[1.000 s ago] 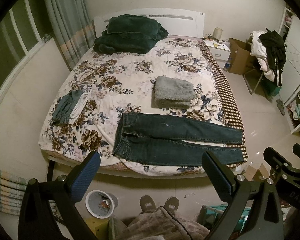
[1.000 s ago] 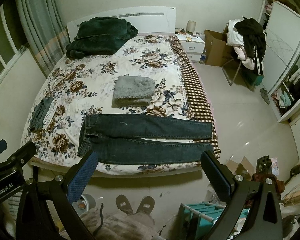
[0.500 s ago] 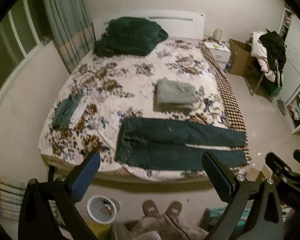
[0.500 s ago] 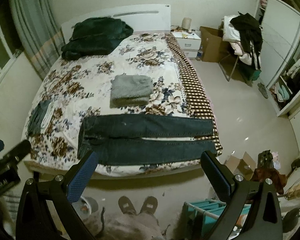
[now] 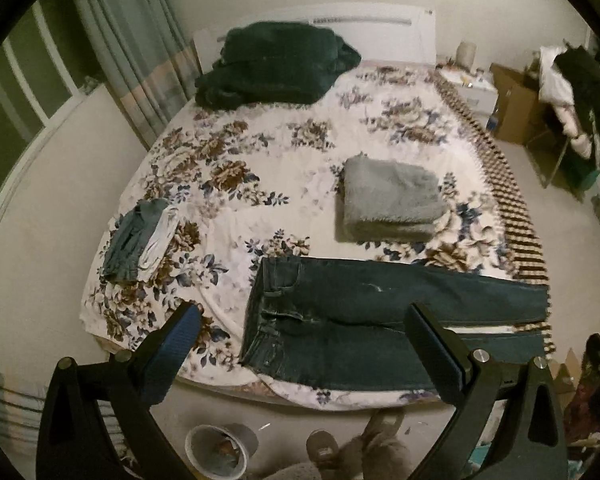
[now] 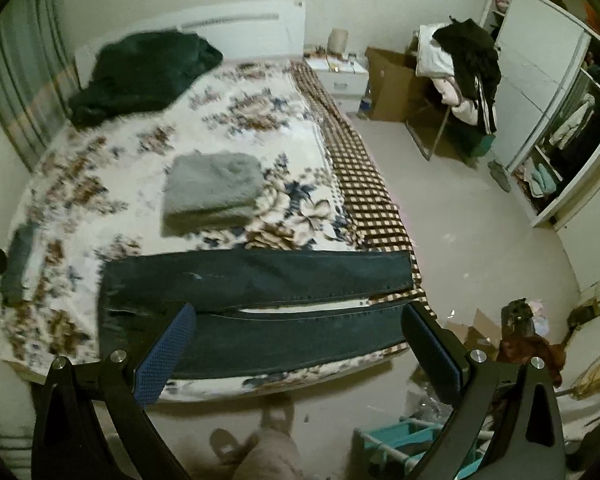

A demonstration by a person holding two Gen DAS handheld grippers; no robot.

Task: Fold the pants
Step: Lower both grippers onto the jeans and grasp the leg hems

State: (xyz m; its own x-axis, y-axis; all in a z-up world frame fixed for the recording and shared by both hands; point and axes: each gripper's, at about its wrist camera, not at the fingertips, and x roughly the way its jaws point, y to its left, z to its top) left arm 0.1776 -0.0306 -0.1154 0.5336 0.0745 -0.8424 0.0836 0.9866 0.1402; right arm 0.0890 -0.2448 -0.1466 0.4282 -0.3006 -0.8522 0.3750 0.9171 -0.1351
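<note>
Dark blue jeans (image 5: 360,320) lie flat along the near edge of the bed (image 5: 260,184), waistband to the left, both legs stretched to the right. The right wrist view shows the same jeans (image 6: 260,304) with a thin gap between the legs. My left gripper (image 5: 304,352) is open, held above the floor just short of the bed, over the waist end. My right gripper (image 6: 296,344) is open too, hovering before the leg end. Neither touches the jeans.
A folded grey towel (image 5: 392,200) sits behind the jeans. A small pile of folded clothes (image 5: 140,240) lies at the bed's left. A dark green blanket (image 5: 272,68) is heaped at the headboard. A bin (image 5: 220,452) and the person's slippered feet (image 5: 356,440) are below.
Both grippers have moved forward and down toward the bed, so the jeans appear larger and closer. Both stay open. The jeans have not moved.
</note>
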